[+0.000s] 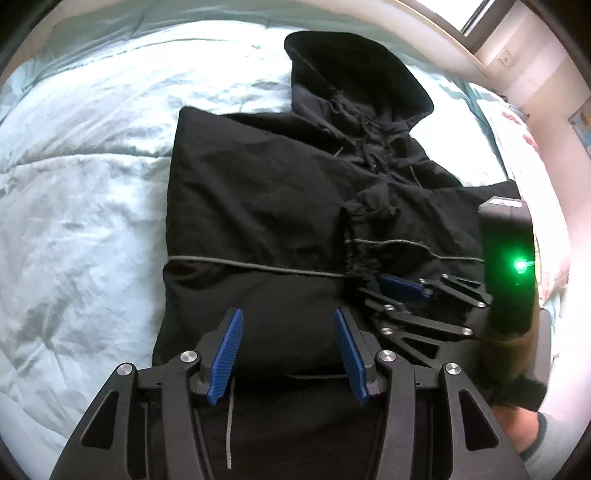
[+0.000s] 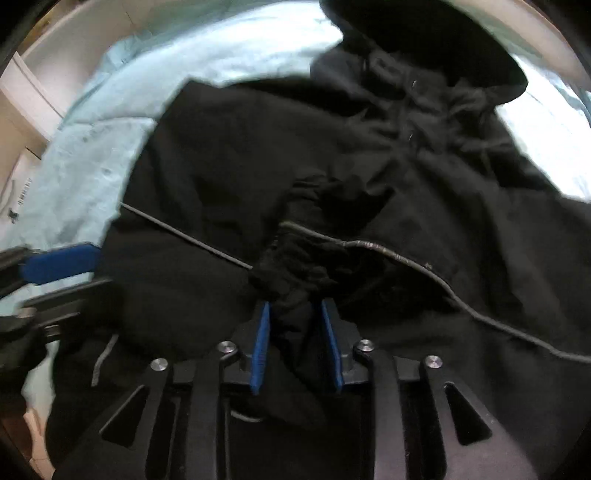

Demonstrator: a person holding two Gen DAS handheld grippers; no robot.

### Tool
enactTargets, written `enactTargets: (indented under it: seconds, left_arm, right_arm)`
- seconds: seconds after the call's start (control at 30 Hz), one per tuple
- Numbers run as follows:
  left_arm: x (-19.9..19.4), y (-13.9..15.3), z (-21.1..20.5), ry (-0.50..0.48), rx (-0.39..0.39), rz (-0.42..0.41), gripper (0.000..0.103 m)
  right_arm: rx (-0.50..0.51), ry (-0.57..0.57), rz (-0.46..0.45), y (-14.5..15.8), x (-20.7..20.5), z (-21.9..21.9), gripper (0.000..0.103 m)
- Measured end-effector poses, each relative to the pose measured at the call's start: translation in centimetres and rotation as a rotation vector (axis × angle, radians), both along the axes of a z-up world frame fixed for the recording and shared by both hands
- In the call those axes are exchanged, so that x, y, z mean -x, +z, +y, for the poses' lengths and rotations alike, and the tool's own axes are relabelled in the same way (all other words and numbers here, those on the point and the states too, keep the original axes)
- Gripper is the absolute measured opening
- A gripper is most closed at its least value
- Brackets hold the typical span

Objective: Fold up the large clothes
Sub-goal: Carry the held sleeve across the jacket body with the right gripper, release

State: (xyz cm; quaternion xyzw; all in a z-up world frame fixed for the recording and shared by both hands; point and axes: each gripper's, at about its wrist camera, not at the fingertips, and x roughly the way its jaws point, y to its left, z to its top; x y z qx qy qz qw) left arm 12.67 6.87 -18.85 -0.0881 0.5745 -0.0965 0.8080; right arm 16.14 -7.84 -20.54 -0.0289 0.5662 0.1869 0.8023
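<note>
A black hooded jacket lies flat on the bed, spread over a pale blue quilt. Its hood points away toward the far edge, and the body runs back toward both grippers. A thin grey cord crosses the jacket from side to side at about waist level.

The left gripper hangs low over the near hem of the jacket, jaws wide apart with only black cloth seen between the blue pads; nothing is clamped. I cannot tell if the pads touch the cloth.

The right gripper sits just beside it, toward the jacket's right half. Its jaws are drawn close and pinch a bunched wad of black cloth, a gathered cuff by the look of it, which bulges out past the pad tips. The cord bends past this wad and trails off right across the jacket. From the left wrist view the right gripper shows from the side, its fingers lying low against the cloth near the cuff, with a green light glowing on its body.

A window shows at the upper right, beyond the bed.
</note>
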Motion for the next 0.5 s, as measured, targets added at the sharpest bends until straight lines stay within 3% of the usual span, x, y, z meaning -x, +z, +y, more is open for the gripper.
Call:
enactTargets:
  seconds: [0.1,0.2,0.27,0.4,0.5]
  left_arm:
    - [-0.4,-0.5,0.0,-0.018,0.055,0.012,0.053]
    - [-1.0,-0.4,-0.2,-0.039,0.142,0.010,0.053]
    - [-1.9,-0.5,-0.9,-0.071,0.220,0.019,0.053]
    - [-4.4,-1.6,-2.9,-0.107,0.300,0.049,0.053]
    - [-6.3,-3.1,-4.5,-0.102,0.300,0.081,0.053]
  right_arm:
    - [-0.059,0.032,0.007,0.6,0.1,-0.3,0.046]
    - [-0.152,0.036,0.000,2.7,0.8,-2.5,0.047]
    - [-0.184,0.023,-0.005,4.0,1.5,-4.2,0.057]
    - [-0.227,-0.079,-0.014,5.8,3.3,-9.1,0.063]
    - [-0.218,-0.178,-0.016,6.8,3.9,-12.8,0.063]
